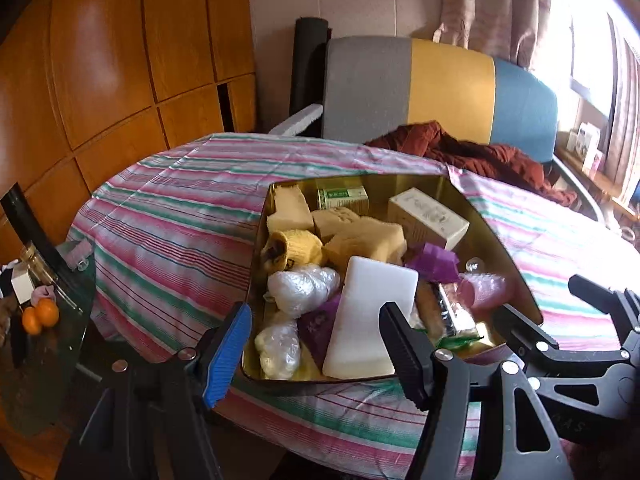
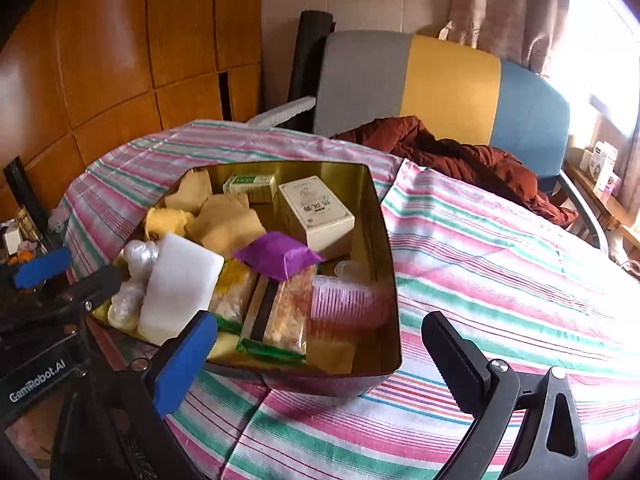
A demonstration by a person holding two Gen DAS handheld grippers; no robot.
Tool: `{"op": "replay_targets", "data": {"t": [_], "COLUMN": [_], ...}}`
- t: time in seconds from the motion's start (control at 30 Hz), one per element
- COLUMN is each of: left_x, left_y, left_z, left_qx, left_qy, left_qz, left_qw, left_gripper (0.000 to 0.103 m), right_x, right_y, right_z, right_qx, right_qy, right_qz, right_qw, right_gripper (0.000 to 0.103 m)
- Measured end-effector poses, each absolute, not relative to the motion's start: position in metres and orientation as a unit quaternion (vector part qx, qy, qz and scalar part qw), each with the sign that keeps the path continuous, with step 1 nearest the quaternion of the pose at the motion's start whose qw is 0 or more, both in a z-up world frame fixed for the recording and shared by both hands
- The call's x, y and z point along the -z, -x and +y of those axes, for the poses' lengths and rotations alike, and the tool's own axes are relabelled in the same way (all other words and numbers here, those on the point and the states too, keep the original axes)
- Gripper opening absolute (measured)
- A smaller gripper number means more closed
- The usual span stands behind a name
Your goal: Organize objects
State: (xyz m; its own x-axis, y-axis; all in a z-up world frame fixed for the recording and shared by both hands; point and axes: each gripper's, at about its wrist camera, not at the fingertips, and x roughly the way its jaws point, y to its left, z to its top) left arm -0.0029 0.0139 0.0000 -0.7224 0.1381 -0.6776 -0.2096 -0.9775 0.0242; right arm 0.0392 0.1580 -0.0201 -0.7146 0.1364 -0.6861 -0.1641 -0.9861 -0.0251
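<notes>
A gold metal tin sits on the striped tablecloth, filled with objects: a white block, yellow sponges, a purple packet, a cream box, a pink ridged cup, and plastic-wrapped balls. My left gripper is open and empty over the tin's near edge. My right gripper is open and empty at the tin's near right corner; it also shows in the left wrist view.
The striped tablecloth covers a round table. A grey, yellow and blue chair with a rust-red garment stands behind. A glass side table with oranges is at left. Wood panelling is behind it.
</notes>
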Motion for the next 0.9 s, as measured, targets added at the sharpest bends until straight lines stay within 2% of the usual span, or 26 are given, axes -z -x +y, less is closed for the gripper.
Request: {"op": "replay_targets", "data": {"t": [0.23,0.9], "left_x": [-0.015,-0.011], "left_y": [-0.005,0.0], "left_z": [0.007,0.002], "left_qx": [-0.941,-0.934], "left_qy": [0.325,0.343], "left_qz": [0.026,0.02], "left_qw": [0.092,0.095], "left_gripper": [0.067,0.067], "right_x": [0.007,0.01], "right_y": [-0.047,-0.041], "right_z": [0.165,0.158], "right_qx": [-0.933,-0.929], "right_qy": [0.341,0.354], "right_qz": [0.042,0.033], "right_qw": [0.107,0.104], "right_gripper": [0.103,0.103]}}
